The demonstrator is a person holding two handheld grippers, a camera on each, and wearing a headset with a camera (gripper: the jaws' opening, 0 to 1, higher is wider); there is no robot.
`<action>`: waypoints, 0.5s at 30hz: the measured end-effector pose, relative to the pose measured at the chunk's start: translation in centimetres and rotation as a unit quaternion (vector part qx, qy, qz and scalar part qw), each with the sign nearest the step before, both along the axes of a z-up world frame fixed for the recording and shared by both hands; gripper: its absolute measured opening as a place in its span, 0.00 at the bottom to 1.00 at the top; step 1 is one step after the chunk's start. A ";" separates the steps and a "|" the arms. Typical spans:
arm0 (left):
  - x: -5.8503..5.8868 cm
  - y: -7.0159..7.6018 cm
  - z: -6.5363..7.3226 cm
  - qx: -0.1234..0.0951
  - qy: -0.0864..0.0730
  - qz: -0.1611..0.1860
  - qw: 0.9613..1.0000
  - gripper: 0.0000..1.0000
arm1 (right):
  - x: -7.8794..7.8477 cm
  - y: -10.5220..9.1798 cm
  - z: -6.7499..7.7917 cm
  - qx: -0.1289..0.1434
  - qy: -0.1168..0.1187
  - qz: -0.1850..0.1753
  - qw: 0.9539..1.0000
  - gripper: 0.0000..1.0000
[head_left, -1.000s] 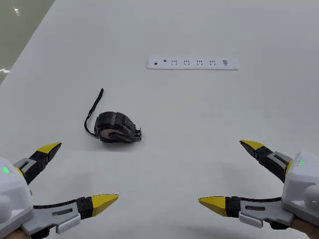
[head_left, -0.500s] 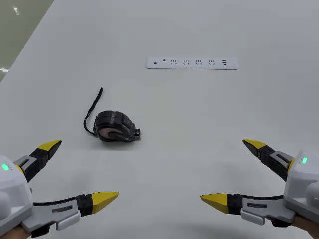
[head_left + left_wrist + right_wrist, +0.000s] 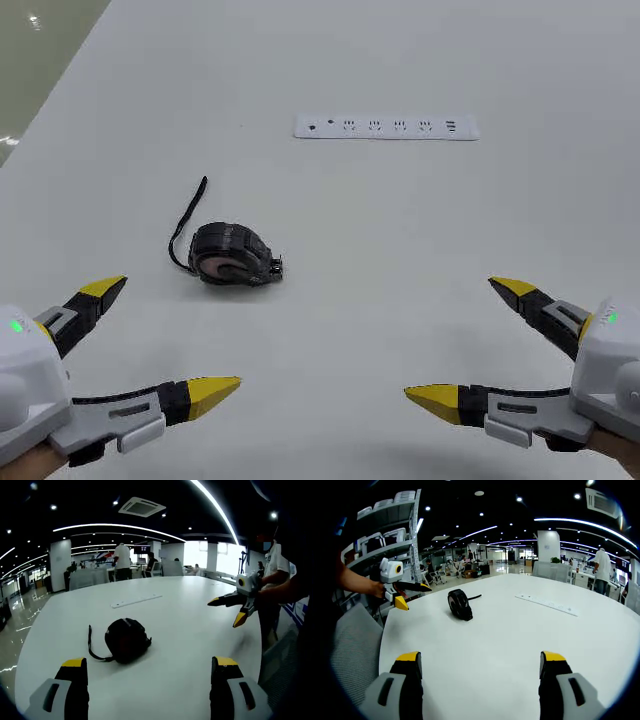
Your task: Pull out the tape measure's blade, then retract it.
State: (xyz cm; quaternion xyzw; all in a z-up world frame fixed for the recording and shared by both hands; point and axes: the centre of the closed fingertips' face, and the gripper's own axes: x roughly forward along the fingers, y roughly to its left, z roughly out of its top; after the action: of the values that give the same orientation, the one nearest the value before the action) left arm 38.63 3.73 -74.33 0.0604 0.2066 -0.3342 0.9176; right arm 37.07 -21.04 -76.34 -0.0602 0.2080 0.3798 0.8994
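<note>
tape measure [image 3: 232, 256] alone on table [image 3: 400, 230]; left gripper [image 3: 175, 332], right gripper [image 3: 450, 336] jaws spread wide.

i work at a broad white table [image 3: 430, 270] in an open office: curved light strips [image 3: 115, 527] overhead, shelving [image 3: 390, 542] left, bright windows [image 3: 200, 555] far, glossy floor [image 3: 40, 45] far left.

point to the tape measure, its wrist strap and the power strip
tape measure [image 3: 230, 256], head view, on the round side face of its dark case
wrist strap [image 3: 187, 212], head view, midway along the black cord behind the case
power strip [image 3: 386, 126], head view, middle of its white body, among the sockets
</note>
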 end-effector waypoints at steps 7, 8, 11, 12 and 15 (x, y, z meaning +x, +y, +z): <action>0.3 -0.2 0.0 0.002 -0.001 -0.004 1.000 1.00 | 0.0 -0.1 0.0 0.000 0.001 -0.001 1.000 1.00; 0.3 -0.3 0.0 0.001 0.000 -0.004 1.000 1.00 | 0.0 -0.1 0.0 0.000 0.001 0.000 1.000 1.00; 0.3 -0.4 -0.2 0.004 0.002 -0.006 1.000 1.00 | 0.0 0.0 0.0 0.000 0.002 0.000 1.000 1.00; 0.3 -0.4 -0.2 0.004 0.002 -0.007 1.000 1.00 | 0.0 0.0 0.0 -0.001 0.001 0.001 1.000 1.00; 0.3 -0.4 -0.3 0.004 0.002 -0.006 1.000 1.00 | 0.0 0.0 0.1 0.001 0.002 0.001 1.000 1.00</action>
State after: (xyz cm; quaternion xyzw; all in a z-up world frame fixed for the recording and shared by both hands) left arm 38.95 3.33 -74.61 0.0646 0.2092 -0.3393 0.9148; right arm 37.09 -21.03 -76.28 -0.0590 0.2092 0.3812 0.8986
